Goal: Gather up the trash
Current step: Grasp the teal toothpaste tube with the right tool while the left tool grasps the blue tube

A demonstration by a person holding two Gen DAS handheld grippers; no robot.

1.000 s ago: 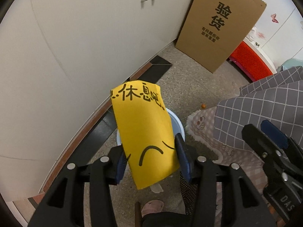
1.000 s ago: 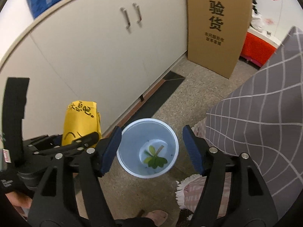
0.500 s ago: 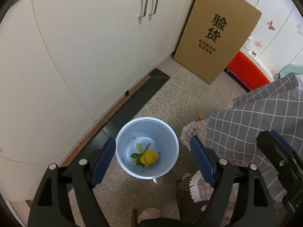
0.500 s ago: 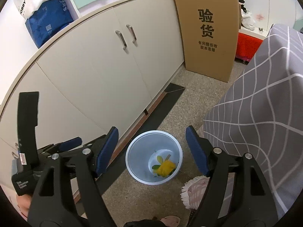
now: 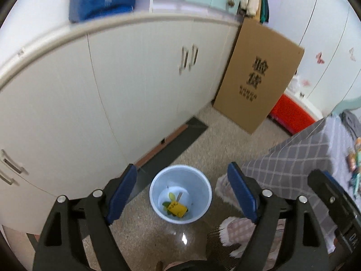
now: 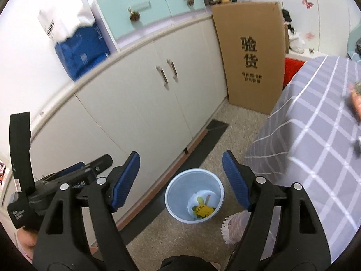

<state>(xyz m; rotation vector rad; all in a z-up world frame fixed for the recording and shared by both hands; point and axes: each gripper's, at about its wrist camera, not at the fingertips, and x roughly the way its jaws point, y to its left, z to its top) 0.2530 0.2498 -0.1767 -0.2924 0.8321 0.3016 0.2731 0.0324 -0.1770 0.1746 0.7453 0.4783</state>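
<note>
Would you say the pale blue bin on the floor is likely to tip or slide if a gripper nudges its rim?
The bin looks like thin plastic, holding only a yellow wrapper and leaves, so probably light. It narrows toward its base, so a rim push may tip it. The glossy floor might let it slide.

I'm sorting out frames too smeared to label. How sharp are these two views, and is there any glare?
Left wrist view: background smeared, the print on the cardboard box doubled; the bin sharper; a small glare spot on the floor. Right wrist view: crisper, box print legible, but the checked cloth blurs toward the right edge. Both bend the cabinet lines.
</note>
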